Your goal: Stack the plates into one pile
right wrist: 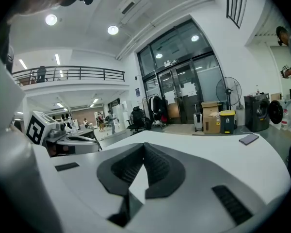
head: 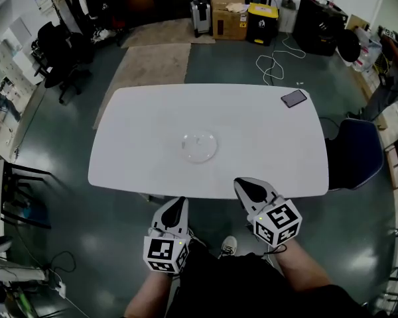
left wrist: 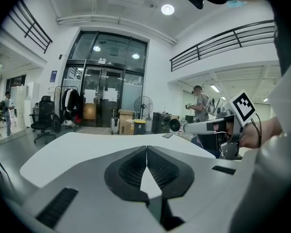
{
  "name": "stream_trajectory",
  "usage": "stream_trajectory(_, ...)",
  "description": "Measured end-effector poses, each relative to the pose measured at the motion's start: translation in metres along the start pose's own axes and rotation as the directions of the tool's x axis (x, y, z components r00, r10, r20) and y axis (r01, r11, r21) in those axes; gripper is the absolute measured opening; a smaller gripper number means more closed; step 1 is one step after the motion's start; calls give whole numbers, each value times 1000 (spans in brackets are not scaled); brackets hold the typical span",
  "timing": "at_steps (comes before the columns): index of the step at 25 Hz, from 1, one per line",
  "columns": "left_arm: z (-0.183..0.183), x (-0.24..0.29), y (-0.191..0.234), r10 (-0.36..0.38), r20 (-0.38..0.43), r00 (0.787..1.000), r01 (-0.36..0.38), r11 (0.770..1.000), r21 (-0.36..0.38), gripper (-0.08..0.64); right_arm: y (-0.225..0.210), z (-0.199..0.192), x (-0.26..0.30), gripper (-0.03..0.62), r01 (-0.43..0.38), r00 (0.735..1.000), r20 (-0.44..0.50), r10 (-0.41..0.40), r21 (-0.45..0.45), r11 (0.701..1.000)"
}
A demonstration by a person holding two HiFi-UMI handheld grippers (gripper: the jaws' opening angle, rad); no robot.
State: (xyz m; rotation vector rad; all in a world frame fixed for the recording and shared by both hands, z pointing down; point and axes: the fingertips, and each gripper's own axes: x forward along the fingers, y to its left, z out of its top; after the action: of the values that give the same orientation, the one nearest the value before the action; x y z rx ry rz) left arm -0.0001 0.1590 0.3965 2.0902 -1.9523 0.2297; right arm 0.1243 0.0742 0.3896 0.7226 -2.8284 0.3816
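Office chairs [head: 53,48]: black, standing on the floor well to the left of the counter's far left corner.
Counter [head: 146,124]: white, with rounded corners; most of its top is bare.
Left claw [head: 180,201]: its jaws are pressed together with nothing between them. It is held low in front of the person, its tip just at the counter's near edge, pointing across the top.
Plates [head: 199,146]: clear and lying flat in one spot near the middle of the counter, a little toward the near edge. How many are stacked there cannot be told. They are well apart from both claws and lie between the two claws' lines of aim.
Right claw [head: 241,183]: its jaws are closed tight and empty. Its tip reaches over the counter's near edge, right of the left claw and slightly further forward.
Phone [head: 294,98]: dark, lying flat near the counter's far right corner, well apart from the plates.
Blue chair [head: 355,152]: just beside the counter's right end.
Person [head: 397,68]: partly in view at the room's right edge, beyond the blue chair.
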Motion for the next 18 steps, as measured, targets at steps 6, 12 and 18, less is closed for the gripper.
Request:
stream_trajectory(6, -1, -3, 2, 2, 3, 1000, -2, 1000, -3, 21, 7, -5, 1, 17, -11, 1000, -11, 11, -7, 1000)
stream_trajectory(12, 0, -4, 4, 6, 5, 1000, -6, 1000, -15, 20, 10, -5, 1, 17, -14, 1000, -11, 14, -12, 1000)
stream_trajectory(18, 2, -7, -1, 5, 9, 1000, -5, 1000, -11, 21, 11, -4, -3, 17, -17, 1000, -11, 17, -9, 1000)
